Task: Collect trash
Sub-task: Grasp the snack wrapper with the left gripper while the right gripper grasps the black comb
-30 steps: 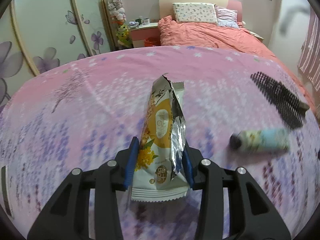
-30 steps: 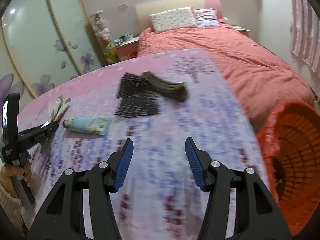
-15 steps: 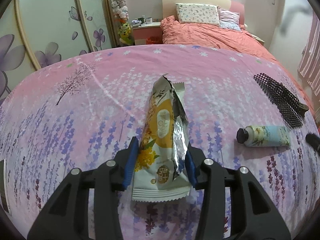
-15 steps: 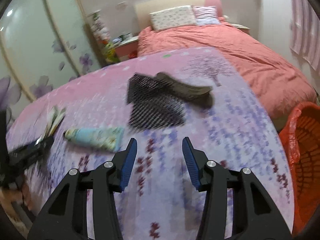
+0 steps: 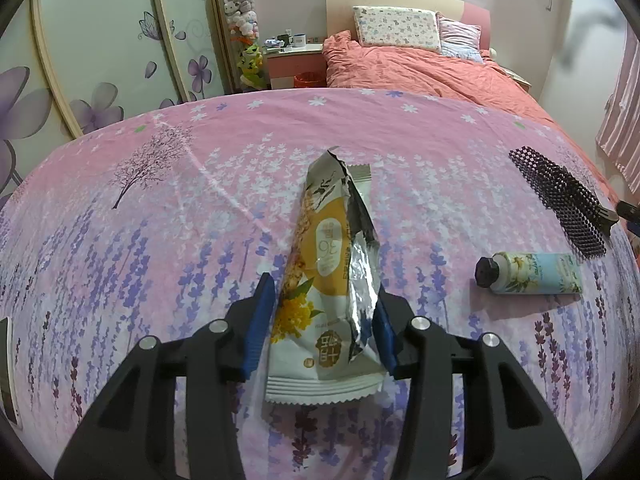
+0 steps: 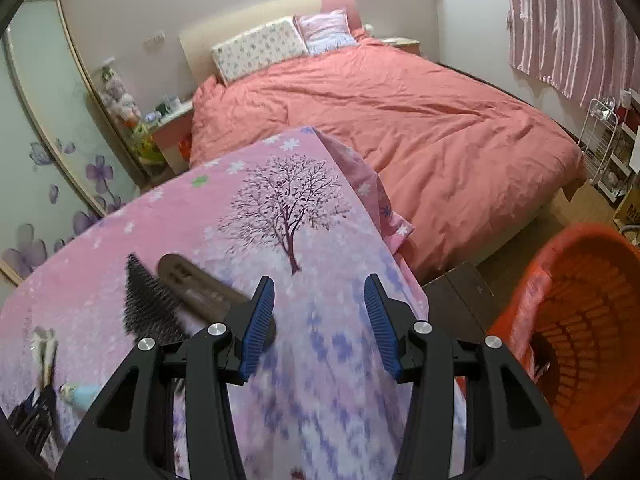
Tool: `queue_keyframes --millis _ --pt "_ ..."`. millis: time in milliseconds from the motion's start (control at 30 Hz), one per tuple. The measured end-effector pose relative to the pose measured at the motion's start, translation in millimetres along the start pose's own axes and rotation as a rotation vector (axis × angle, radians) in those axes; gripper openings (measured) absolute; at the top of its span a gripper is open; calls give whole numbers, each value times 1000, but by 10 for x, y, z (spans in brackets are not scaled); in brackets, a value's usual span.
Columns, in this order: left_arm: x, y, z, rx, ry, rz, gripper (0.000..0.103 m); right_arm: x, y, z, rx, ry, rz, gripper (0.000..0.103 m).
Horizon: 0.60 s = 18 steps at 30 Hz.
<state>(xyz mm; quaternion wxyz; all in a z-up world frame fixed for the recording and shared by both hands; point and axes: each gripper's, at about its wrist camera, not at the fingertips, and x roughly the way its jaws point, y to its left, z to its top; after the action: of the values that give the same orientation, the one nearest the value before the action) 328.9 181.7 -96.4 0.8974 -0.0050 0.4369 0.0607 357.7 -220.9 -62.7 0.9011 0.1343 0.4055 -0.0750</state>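
Note:
My left gripper (image 5: 324, 312) is shut on a torn snack wrapper (image 5: 332, 264), white and yellow with silver foil, held above the pink floral tablecloth (image 5: 160, 220). The wrapper also shows small at the left edge of the right wrist view (image 6: 44, 350). My right gripper (image 6: 318, 320) is open and empty over the table's right part. An orange mesh trash basket (image 6: 576, 344) stands on the floor to the right of the table.
A black hairbrush (image 5: 560, 196) and a hand cream tube (image 5: 532, 272) lie on the table's right side. In the right wrist view the brush (image 6: 152, 304) lies just left of my fingers. A bed with an orange duvet (image 6: 400, 120) lies beyond the table.
My right gripper has swung right, toward the table's far corner and the basket. My left gripper still holds the wrapper and has turned slightly.

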Motion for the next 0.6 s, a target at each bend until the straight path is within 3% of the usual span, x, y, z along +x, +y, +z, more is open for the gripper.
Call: queue_keyframes --millis 133,233,400,600 --pt "0 2 2 0 0 0 47 72 55 -26 -56 54 13 47" --pt "0 0 2 0 0 0 47 -74 88 -142 -92 119 141 45" --pt "0 -3 3 1 0 1 47 -384 78 -214 -114 41 202 45" --pt "-8 14 -5 2 0 2 47 -233 255 -325 -134 82 212 45"
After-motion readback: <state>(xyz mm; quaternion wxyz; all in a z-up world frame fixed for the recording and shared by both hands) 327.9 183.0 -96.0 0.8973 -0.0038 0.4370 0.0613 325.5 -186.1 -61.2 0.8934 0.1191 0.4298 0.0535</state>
